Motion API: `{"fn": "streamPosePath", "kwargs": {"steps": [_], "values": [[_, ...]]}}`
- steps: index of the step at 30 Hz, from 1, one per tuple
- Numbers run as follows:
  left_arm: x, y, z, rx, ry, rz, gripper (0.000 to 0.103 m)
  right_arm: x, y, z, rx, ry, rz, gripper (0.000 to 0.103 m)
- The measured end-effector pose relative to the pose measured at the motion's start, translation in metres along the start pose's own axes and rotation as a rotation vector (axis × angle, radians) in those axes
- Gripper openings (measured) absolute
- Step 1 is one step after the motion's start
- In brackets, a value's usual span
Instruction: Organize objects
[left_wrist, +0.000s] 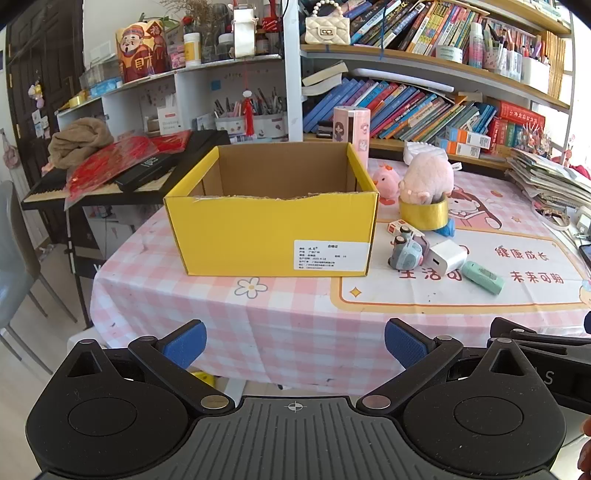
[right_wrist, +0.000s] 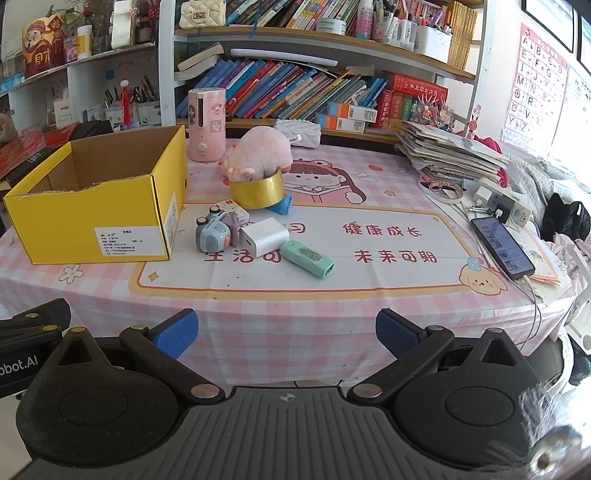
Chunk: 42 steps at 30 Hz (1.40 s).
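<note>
An open yellow cardboard box (left_wrist: 271, 232) stands on the pink checked tablecloth; it also shows in the right wrist view (right_wrist: 99, 221). To its right lie a pink plush pig (right_wrist: 260, 153) on a gold tape roll (right_wrist: 257, 191), a blue toy camera (right_wrist: 213, 234), a white charger cube (right_wrist: 264, 236), a mint green device (right_wrist: 307, 258) and a small white box (right_wrist: 232, 208). My left gripper (left_wrist: 295, 343) is open and empty at the table's front edge before the box. My right gripper (right_wrist: 287, 332) is open and empty before the small items.
A pink humidifier (right_wrist: 206, 123) stands behind the box. A stack of papers (right_wrist: 447, 151), a power strip (right_wrist: 502, 205) and a phone (right_wrist: 502, 247) lie at the right. Bookshelves (right_wrist: 314, 92) line the back. A keyboard (left_wrist: 110, 177) stands left of the table.
</note>
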<state>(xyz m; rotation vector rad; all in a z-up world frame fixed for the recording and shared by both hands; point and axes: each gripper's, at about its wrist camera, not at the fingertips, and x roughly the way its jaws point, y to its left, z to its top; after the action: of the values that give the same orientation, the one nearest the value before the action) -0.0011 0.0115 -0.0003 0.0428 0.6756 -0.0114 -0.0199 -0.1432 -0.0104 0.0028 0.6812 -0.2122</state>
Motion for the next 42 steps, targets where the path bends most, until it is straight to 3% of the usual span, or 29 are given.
{"fn": "streamPosePath", "kwargs": {"steps": [42], "values": [[0.0016, -0.0024, 0.0008, -0.004, 0.011, -0.023, 0.103, -0.0044, -0.0052, 0.001, 0.015, -0.009, -0.008, 0.103]]}}
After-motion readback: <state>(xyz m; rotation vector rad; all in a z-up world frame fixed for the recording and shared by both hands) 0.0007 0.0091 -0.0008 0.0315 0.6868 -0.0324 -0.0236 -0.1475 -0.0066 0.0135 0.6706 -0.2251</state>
